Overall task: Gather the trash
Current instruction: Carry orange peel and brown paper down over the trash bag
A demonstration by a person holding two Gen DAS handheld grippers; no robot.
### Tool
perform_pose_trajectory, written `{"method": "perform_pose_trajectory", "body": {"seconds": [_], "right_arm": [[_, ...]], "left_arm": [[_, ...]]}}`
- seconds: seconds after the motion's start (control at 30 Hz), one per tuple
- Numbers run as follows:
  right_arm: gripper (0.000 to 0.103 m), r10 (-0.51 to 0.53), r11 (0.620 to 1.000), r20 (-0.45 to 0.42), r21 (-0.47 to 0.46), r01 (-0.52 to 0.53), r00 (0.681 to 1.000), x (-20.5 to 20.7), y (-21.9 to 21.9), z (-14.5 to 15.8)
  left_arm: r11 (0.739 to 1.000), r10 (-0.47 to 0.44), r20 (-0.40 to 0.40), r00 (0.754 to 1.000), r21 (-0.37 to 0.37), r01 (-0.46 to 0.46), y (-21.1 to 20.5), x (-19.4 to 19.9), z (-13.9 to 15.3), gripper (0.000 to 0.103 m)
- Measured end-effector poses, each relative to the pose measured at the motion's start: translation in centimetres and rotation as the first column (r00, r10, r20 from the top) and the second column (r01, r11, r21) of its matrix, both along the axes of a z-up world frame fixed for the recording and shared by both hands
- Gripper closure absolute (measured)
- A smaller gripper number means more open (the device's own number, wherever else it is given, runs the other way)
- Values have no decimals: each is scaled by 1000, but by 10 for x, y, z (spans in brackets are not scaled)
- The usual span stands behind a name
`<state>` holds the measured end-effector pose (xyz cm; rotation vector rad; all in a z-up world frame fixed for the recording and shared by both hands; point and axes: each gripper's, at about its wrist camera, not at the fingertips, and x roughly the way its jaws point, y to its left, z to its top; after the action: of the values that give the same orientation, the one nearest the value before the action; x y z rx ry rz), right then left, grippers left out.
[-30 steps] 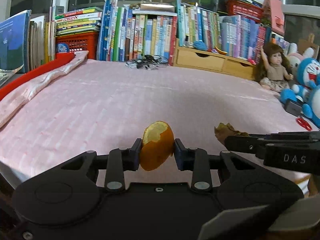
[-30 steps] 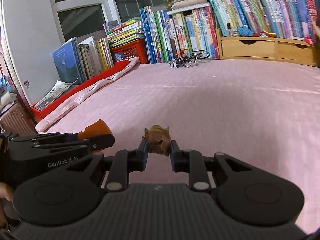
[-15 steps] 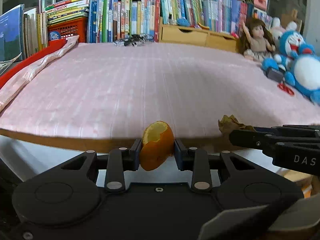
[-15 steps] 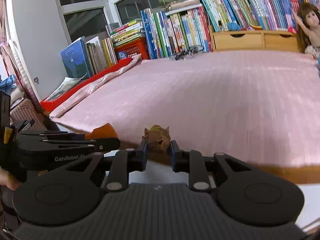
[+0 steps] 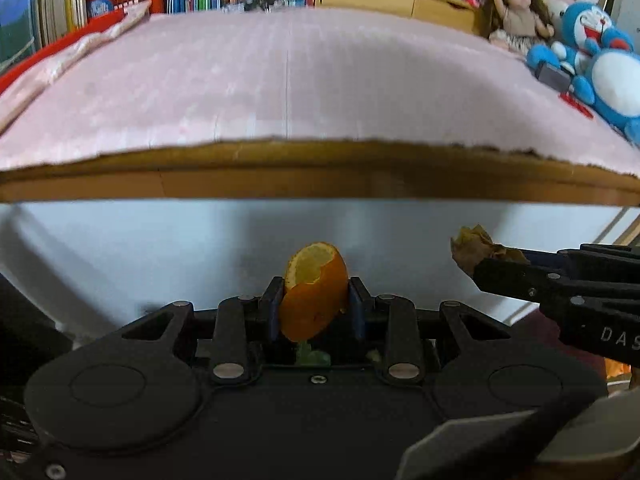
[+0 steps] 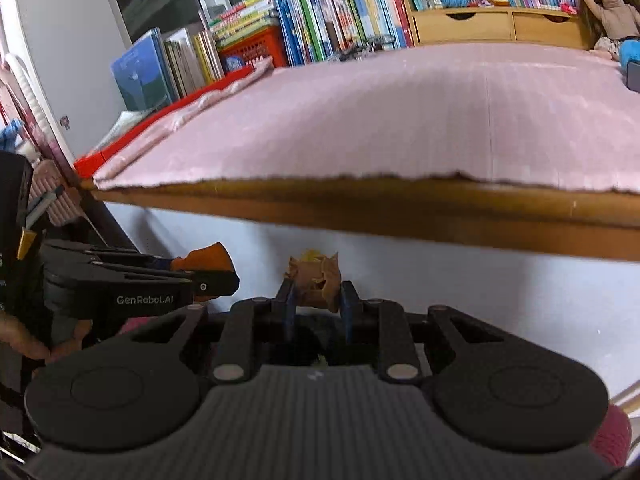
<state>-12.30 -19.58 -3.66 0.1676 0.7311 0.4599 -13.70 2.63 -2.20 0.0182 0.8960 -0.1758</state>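
My left gripper is shut on a piece of orange peel, its pale inside facing up. It hangs below the table's front edge, in front of a white panel. My right gripper is shut on a crumpled brown scrap, also below the table edge. In the left wrist view the right gripper enters from the right with the brown scrap at its tip. In the right wrist view the left gripper comes in from the left with the orange peel.
The table has a wooden front edge and a pink mat on top. Books and wooden drawers line the back. A doll and blue plush toys sit at the right. A hand holds the left gripper.
Both grippers have dropped from above the pink mat to below the table's front edge, each still holding its piece of trash. The table top now rises above them.
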Motion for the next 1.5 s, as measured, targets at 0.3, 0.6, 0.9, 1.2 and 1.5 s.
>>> {"method": "perform_pose_trajectory", "body": {"seconds": [0.3,0.6,0.9,1.2,1.5], "right_arm": [[75,7,1000,-84,-6,-7,996,-8,8,-23],[73,12,1000,-156,-13,-14,988,-9,16,-40],[71,9,1000,-189,-26,-15,982,-6,21,-47],[70,18,999,-217,-37,-26,976,-2,24,-54],[69,21,999,-225,-40,-31,974,0,25,-56]], "left_arm": [[1000,-18,-82,996,13,20,1,-3,-26,71],[999,-29,-154,988,26,33,3,-1,-47,71],[999,-23,-205,978,37,32,2,4,-61,70],[998,-20,-231,973,51,32,-1,6,-64,69],[998,-19,-258,966,55,35,-4,9,-67,67]]}}
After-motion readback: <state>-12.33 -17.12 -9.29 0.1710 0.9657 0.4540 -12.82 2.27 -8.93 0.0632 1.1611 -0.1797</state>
